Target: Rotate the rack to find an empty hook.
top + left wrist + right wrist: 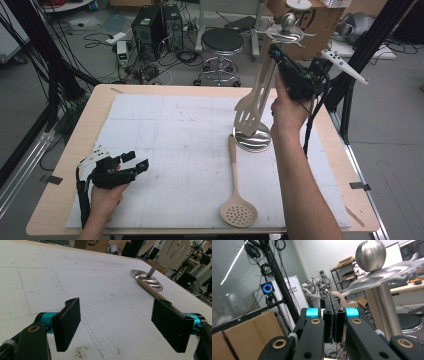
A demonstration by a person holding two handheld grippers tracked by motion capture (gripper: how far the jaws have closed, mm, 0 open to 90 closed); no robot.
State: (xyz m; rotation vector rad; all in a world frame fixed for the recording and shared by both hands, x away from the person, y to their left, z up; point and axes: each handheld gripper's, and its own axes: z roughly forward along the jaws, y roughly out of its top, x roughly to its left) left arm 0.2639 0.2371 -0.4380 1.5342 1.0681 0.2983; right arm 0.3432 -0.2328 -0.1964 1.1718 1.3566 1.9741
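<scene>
I see the right claw [278,56] at 1 o'clock, pinched on the slotted spatula's [251,109] handle, beside the steel stand [253,137]. The left claw [136,161] rests at 8 o'clock on the desk [70,165], wide open, empty. A skimmer [238,210] lies at 6 o'clock.

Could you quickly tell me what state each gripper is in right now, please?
Left gripper: open, nothing between its jaws, low over the table.
Right gripper: shut, up beside the utensil stand; a grip on the slotted spatula cannot be told.
</scene>
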